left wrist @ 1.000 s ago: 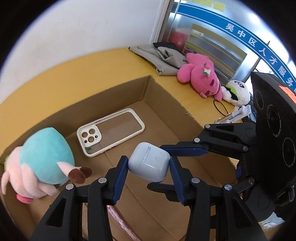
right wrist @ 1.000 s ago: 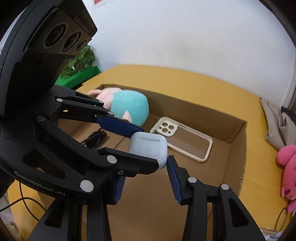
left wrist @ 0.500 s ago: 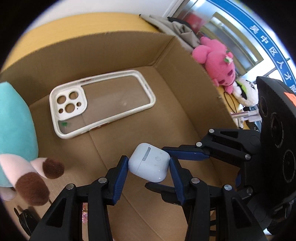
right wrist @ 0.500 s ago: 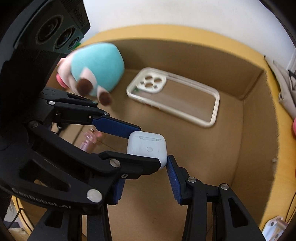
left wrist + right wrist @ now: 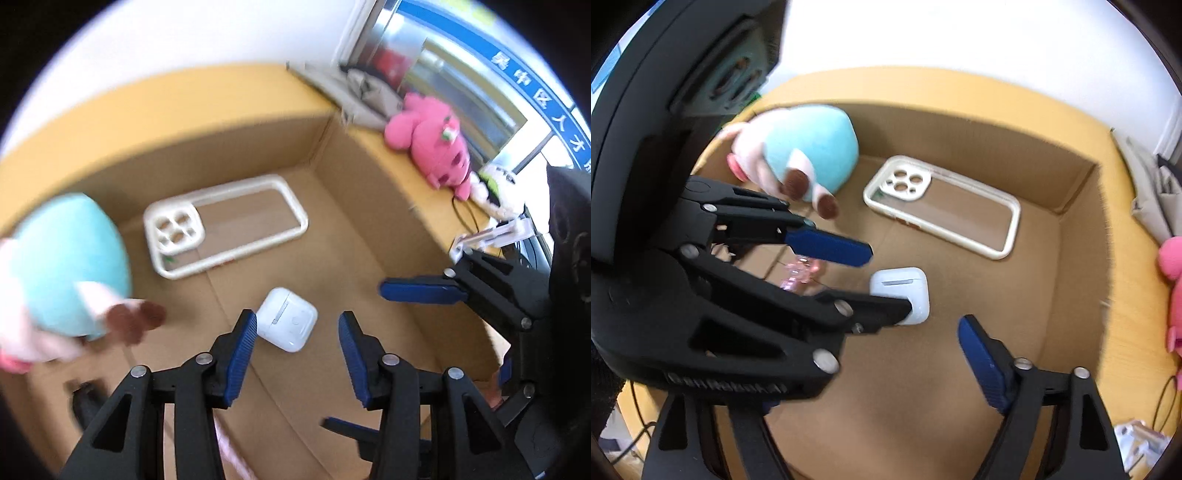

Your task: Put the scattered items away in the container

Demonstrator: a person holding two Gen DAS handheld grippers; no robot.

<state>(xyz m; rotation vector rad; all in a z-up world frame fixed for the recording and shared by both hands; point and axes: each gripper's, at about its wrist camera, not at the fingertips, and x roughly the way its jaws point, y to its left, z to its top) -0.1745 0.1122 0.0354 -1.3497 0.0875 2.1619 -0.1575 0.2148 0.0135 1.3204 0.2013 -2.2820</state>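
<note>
White earbud case [image 5: 287, 324] lying on the floor of the cardboard box [image 5: 236, 147], near the cream phone case [image 5: 225, 225] and teal plush [image 5: 70, 258], with left gripper [image 5: 297, 343] fingers spread wide above it and right gripper [image 5: 369, 365] likewise spread, holding nothing.

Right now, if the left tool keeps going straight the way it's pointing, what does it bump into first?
Probably the white earbud case. It lies on the cardboard box floor just ahead of the open left tool. Depth is hard to judge; it might meet the box floor instead.
</note>
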